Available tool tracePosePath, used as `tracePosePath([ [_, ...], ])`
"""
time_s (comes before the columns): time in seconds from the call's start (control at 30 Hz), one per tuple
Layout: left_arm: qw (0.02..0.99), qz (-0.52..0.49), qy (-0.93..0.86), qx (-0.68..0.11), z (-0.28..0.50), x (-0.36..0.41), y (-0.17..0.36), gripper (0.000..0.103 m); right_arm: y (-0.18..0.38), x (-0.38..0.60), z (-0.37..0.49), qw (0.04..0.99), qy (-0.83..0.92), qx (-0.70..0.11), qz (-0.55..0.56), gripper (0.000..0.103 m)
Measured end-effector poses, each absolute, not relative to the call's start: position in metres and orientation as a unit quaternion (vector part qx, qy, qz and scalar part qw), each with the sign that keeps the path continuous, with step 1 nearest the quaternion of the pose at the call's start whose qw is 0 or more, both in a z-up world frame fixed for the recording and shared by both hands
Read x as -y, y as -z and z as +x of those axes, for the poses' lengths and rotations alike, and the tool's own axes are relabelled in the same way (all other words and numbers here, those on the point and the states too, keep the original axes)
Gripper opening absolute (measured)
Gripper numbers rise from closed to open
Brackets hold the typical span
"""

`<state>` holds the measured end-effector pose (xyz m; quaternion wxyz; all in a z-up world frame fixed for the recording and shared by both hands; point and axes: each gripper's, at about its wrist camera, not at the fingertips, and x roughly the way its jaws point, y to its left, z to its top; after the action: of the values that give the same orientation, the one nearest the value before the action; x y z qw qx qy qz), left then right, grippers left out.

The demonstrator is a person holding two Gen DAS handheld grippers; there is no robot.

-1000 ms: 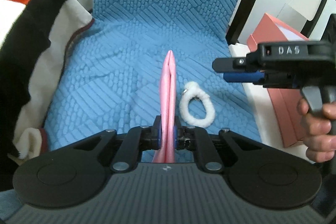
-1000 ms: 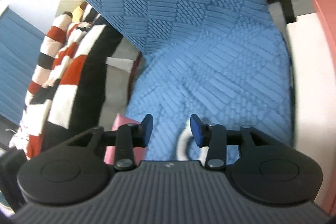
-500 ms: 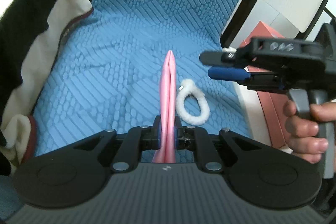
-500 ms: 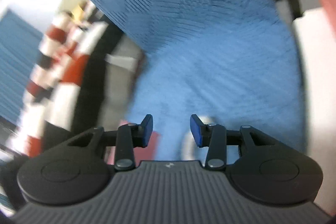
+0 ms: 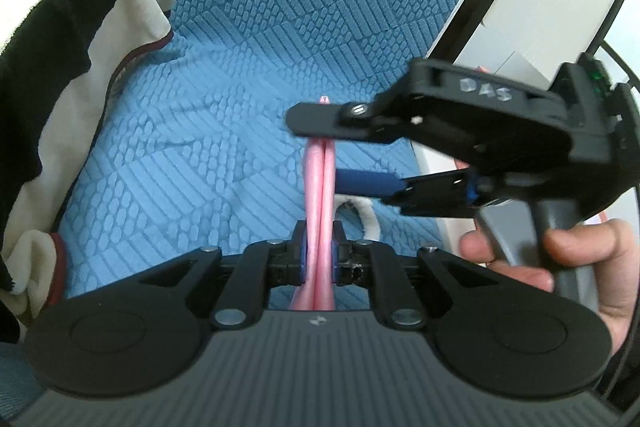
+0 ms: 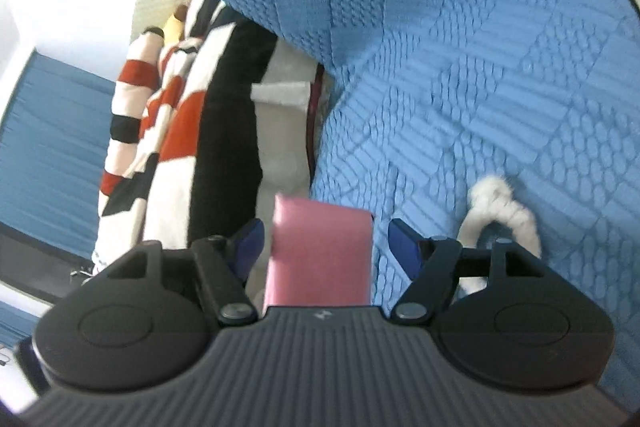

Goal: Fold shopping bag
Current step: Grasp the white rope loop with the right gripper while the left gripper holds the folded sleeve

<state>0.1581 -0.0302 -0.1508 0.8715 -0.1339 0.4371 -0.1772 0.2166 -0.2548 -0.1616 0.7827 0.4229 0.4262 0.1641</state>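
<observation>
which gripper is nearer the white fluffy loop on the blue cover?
Right. The right gripper hangs just beside the white loop, jaws open around the pink bag; the left gripper sits further back, clamping the bag.

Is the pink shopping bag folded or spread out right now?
Folded: the pink bag is a narrow doubled strip clamped edge-on in the left gripper.

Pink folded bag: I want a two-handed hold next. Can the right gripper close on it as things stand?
Probably yes: the right gripper, just opened, straddles the pink folded bag with nothing between, while the left gripper clamps it.
</observation>
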Motion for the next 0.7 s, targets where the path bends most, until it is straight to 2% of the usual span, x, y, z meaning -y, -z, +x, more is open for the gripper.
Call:
tracePosePath([
  [0.1, 0.872, -0.14, 0.179, -0.433, 0.157, 0.027, 0.149, 0.013, 0.159, 0.248, 0.215, 0.783, -0.173, -0.426, 0.419, 0.07],
  [0.13, 0.873, -0.141, 0.181, -0.431, 0.157, 0.026, 0.148, 0.013, 0.157, 0.247, 0.214, 0.785, -0.172, -0.426, 0.416, 0.066],
  [0.17, 0.873, -0.142, 0.182, -0.43, 0.156, 0.026, 0.147, 0.013, 0.156, 0.246, 0.213, 0.787, -0.169, -0.425, 0.414, 0.056],
  [0.23, 0.872, -0.145, 0.185, -0.429, 0.155, 0.025, 0.146, 0.013, 0.155, 0.246, 0.211, 0.786, -0.166, -0.424, 0.418, 0.054],
  [0.53, 0.881, -0.142, 0.178, -0.416, 0.154, 0.022, 0.143, 0.014, 0.146, 0.231, 0.202, 0.793, -0.173, -0.422, 0.404, 0.052],
  [0.7, 0.878, -0.145, 0.176, -0.422, 0.159, 0.021, 0.146, 0.015, 0.143, 0.228, 0.201, 0.809, -0.153, -0.424, 0.377, 0.056],
])
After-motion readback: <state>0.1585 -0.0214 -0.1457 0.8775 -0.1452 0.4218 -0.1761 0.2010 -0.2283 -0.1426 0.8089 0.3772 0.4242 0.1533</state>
